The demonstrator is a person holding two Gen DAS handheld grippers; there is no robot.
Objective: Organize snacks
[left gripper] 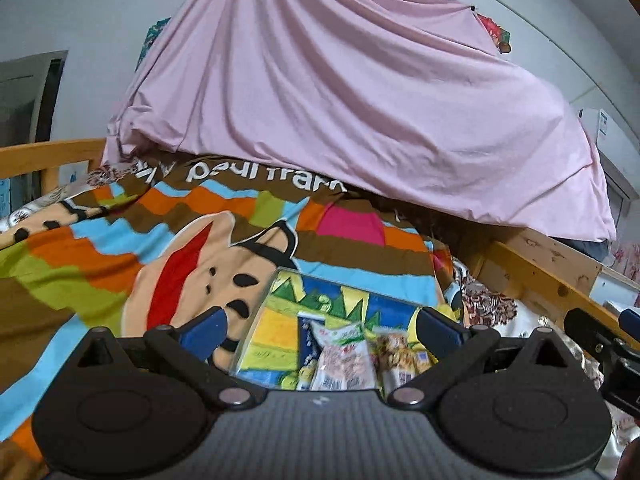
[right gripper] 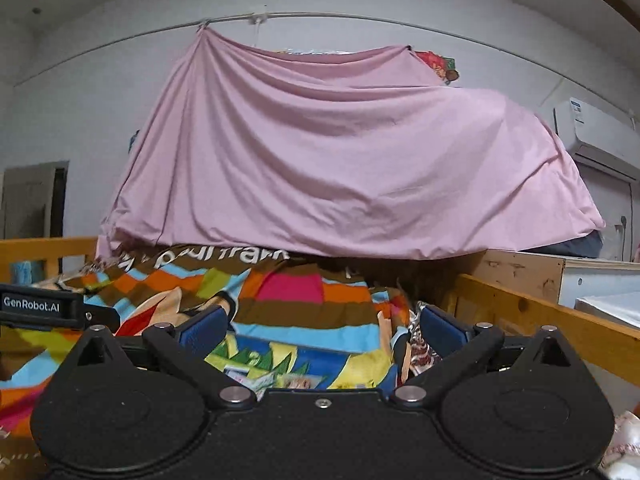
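We see crinkled plastic snack packets (left gripper: 344, 356) lying in a clear, straight-walled box (left gripper: 256, 320) on a printed cartoon blanket (left gripper: 120, 240). The left gripper (left gripper: 320, 330) hovers above them, jaws spread, empty. The right gripper (right gripper: 320, 330) likewise, jaws spread. Draped pink fabric (right gripper: 340, 160) hangs behind.

Pink sheet (right gripper: 340, 160) hangs from a cord along the white wall (right gripper: 100, 92), draped over a bulk at the far end of the bed. Below the sheet lies a striped cartoon blanket (right gripper: 304, 304); wooden bed rail (right gripper: 540, 312) to its right. Air conditioner (right gripper: 592, 132) mounted right of the sheet, grey door (right gripper: 32, 200) left.
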